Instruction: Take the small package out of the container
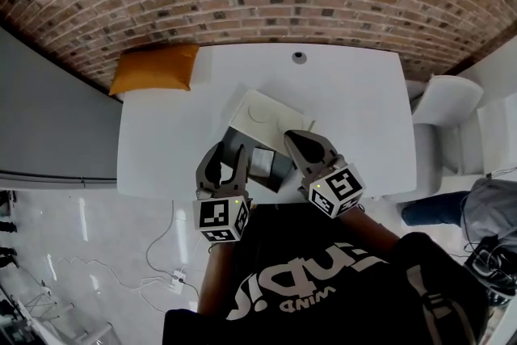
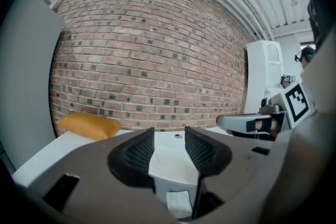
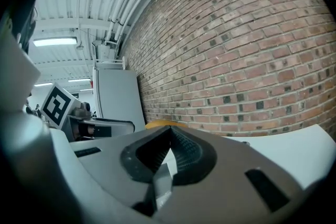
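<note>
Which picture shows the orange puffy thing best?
The head view: the orange pad shows whole at the table's corner. The left gripper view shows it side-on; the right gripper view shows only a thin orange sliver.

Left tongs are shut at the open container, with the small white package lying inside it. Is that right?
Not quite. The left tongs are open, jaws apart with nothing between the pads, as the left gripper view shows. The rest holds: they are at the open container, and the small white package lies inside it.

Grey left tongs (image 1: 229, 153) and right tongs (image 1: 291, 136) carry black-and-white marker cubes (image 1: 220, 220).
</note>
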`<state>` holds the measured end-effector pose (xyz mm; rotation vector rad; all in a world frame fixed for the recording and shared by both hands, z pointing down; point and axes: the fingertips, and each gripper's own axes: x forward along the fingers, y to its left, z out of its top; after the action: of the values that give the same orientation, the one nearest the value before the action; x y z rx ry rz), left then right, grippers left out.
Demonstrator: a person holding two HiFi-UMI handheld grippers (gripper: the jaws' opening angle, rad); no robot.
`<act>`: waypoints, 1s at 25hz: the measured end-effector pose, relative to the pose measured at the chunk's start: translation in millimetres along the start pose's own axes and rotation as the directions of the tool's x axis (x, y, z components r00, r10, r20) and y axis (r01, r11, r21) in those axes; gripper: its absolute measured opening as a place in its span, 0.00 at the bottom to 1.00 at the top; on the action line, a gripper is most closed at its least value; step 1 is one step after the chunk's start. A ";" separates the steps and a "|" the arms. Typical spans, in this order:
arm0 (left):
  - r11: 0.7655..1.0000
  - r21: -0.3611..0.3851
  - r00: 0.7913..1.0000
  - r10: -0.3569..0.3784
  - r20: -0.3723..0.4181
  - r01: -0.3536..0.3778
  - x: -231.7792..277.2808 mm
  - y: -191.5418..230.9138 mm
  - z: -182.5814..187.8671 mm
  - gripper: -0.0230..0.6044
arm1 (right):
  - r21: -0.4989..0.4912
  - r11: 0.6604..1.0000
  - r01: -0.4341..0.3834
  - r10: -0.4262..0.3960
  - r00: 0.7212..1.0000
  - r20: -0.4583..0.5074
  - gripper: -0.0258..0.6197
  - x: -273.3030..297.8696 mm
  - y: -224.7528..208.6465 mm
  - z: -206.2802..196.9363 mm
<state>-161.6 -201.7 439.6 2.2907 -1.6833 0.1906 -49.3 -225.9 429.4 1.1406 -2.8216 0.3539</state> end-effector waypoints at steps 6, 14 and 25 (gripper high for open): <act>1.000 0.005 0.999 0.004 -0.046 -0.003 13.9 7.1 -16.3 0.30 | -0.002 1.000 -0.011 0.011 1.000 -0.002 0.04 7.4 -8.9 5.3; 0.999 -0.006 0.988 -0.034 -0.152 0.033 28.2 8.8 -51.9 0.30 | 0.012 1.000 -0.010 0.009 1.000 0.009 0.04 12.6 -12.6 5.8; 0.997 -0.032 0.950 -0.081 -0.300 0.075 48.1 6.8 -107.7 0.30 | 0.016 1.000 0.006 -0.006 1.000 0.008 0.04 8.4 -18.3 5.6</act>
<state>-146.3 -214.0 556.1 2.1777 -1.4318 0.4778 -42.6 -245.6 428.6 1.1556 -2.8267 0.3733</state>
